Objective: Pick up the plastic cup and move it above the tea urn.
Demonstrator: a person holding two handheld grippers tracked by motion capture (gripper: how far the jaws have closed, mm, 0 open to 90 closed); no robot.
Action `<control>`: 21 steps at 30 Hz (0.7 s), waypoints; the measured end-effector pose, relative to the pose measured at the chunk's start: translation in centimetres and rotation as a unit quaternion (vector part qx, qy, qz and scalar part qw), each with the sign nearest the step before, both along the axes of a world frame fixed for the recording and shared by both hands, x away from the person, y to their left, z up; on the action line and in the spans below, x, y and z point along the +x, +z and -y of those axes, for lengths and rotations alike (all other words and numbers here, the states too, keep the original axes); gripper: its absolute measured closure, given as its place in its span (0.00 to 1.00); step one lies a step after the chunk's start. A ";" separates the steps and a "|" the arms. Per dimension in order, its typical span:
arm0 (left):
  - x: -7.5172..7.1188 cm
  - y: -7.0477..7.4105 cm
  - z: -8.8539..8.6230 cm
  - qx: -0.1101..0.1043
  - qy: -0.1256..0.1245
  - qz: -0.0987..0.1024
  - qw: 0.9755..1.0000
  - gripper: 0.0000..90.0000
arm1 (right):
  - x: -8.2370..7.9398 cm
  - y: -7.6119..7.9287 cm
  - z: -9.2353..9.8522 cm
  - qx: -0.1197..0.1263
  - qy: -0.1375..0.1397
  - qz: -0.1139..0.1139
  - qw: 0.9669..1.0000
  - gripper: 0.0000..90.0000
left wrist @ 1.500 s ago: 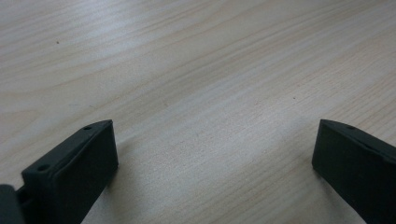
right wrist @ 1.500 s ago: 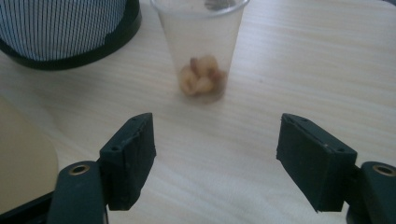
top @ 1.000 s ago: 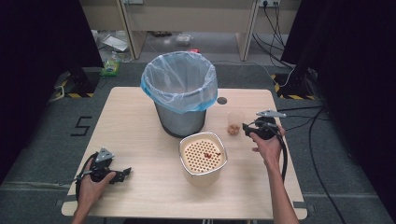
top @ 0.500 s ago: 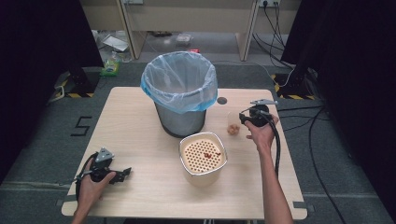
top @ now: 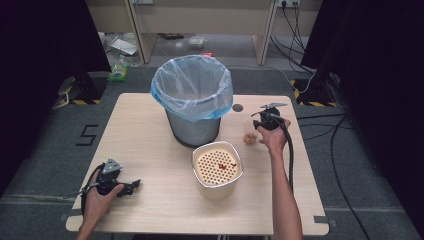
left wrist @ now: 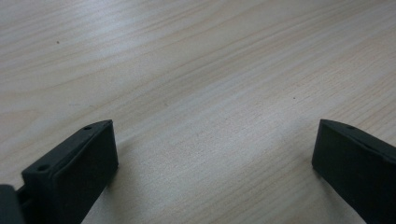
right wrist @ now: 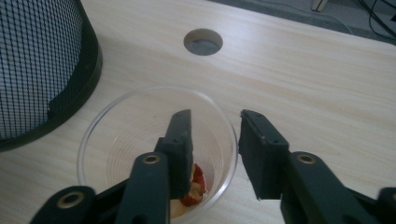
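A clear plastic cup with red and pale fruit scraps at its bottom stands on the table right of the bin, and shows small in the high view. My right gripper is open and straddles the cup's near rim, one jaw inside and one outside, with a gap left between them. In the high view the right gripper sits at the cup's right side. My left gripper rests wide open on bare wood with nothing between its jaws, at the front left of the table.
A metal mesh bin lined with a blue bag stands at the table's middle back, its wall close to the cup's left. A cream container with a perforated insert and red bits sits in front. A cable hole lies behind the cup.
My right gripper has moved away from the person and leftward to the cup, and its jaws now straddle the rim. The left gripper has stayed still.
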State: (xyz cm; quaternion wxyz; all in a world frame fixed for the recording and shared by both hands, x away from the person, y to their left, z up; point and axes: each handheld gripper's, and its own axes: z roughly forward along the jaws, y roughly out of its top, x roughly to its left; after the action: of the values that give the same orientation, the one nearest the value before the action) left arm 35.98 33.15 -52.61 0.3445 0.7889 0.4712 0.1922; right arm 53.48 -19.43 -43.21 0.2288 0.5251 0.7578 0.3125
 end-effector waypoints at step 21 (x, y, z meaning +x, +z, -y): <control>0.0 0.0 0.0 0.000 0.000 0.000 1.000 0.00 | -1.6 0.2 0.0 -0.011 0.063 0.022 0.998 0.96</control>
State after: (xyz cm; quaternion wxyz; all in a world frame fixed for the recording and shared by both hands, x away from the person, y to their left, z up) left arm 35.99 33.15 -52.61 0.3449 0.7887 0.4713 0.1922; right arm 51.91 -19.44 -42.97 0.2313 0.4664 0.7877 0.3293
